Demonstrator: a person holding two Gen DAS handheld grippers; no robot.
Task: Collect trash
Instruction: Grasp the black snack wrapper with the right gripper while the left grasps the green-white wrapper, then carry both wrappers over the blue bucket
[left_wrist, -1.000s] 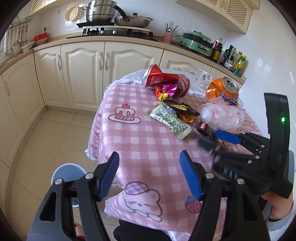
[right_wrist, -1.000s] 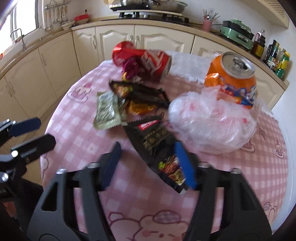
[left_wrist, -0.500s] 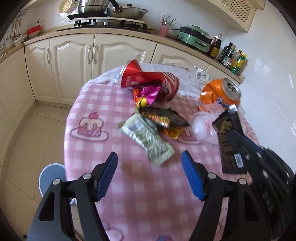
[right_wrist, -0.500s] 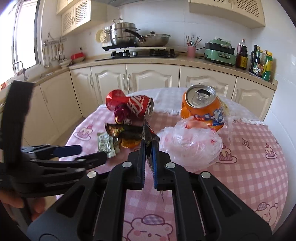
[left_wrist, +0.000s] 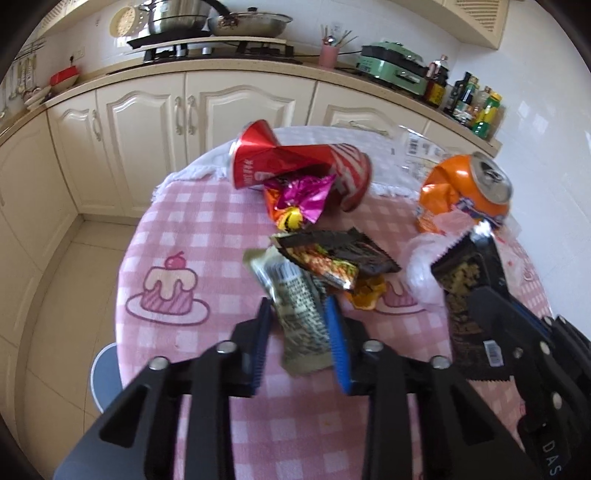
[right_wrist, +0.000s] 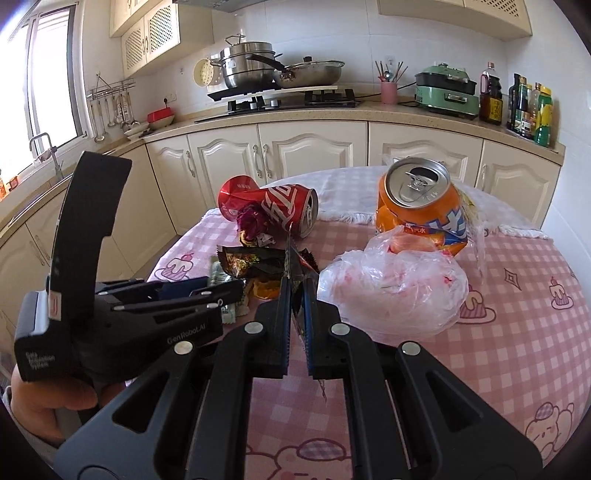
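a: what did the right gripper (right_wrist: 298, 295) have?
b: it was clamped on a black snack wrapper (left_wrist: 466, 295), held up above the pink checked table (left_wrist: 207, 229).
a: and the left gripper (left_wrist: 298, 325)?
b: its blue pads sat either side of the pale green wrapper (left_wrist: 299, 314) lying on the table; whether they pinched it, i couldn't tell.

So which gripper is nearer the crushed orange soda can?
Right. The right gripper, shut on the black wrapper, is just in front of the orange can; the left gripper straddles the pale green wrapper, farther away.
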